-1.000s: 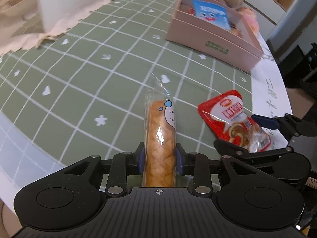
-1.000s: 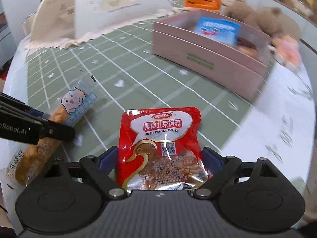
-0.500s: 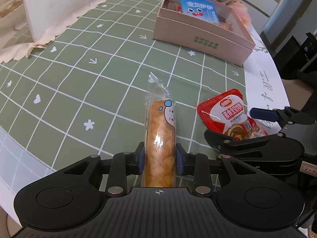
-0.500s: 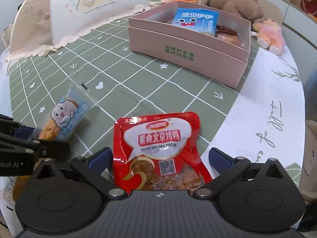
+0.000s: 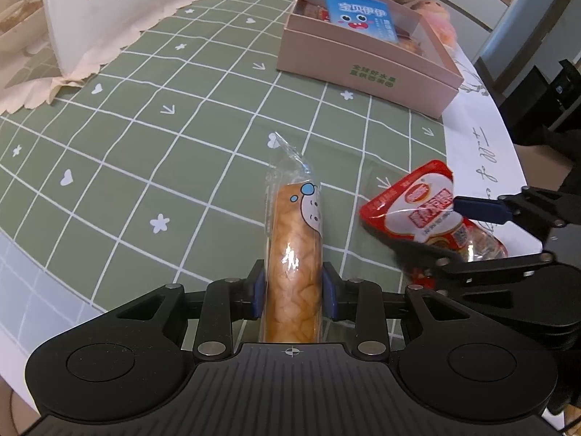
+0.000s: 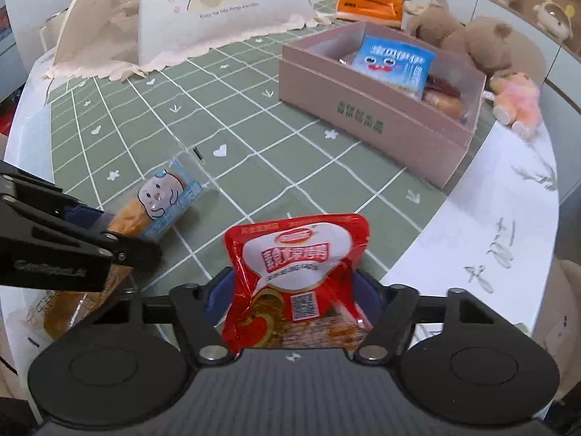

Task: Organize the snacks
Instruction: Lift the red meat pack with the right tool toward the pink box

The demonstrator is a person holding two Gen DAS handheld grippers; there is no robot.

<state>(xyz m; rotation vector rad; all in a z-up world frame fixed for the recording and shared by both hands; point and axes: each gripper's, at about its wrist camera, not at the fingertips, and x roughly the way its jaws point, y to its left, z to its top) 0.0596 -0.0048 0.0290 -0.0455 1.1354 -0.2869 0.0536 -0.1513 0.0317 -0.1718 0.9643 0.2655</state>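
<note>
The bread stick packet (image 5: 293, 261) sits lengthwise between the two blue pads (image 5: 258, 298) of the left gripper (image 5: 293, 299), which is closed tight on its lower part; the clear sealed end w/ a cartoon face points forward, away from the gripper, over the green checked tablecloth (image 5: 152, 152). In the right wrist view the same packet (image 6: 159, 207) shows at the left, w/ the left gripper's black finger (image 6: 109, 250) across it.

The red snack pouch (image 6: 294, 279) is pinched between the blue pads (image 6: 366, 287) of the right gripper (image 6: 290, 290), narrow on it, and the pouch buckles in the middle, its top edge standing up. In the left wrist view the pouch (image 5: 425, 207) is just right of the bread stick, apart from it, w/ one blue pad (image 5: 475, 209) against its side. If it is lifted off the cloth or not, I cannot tell.

Further back, approx. to the right, stands the pink box (image 6: 377, 116), open on top. Inside it lies a blue packet (image 6: 395, 61) w/ cartoon eyes, leaning on other snacks. Behind the box are brown plush bears (image 6: 468, 40), a pink plush toy (image 6: 515, 98) and an orange pouch (image 6: 370, 1). At the far left stands a white mesh food cover (image 6: 189, 14) w/ lace border. The table's white edge (image 6: 490, 225) has dark handwriting-like marks
</note>
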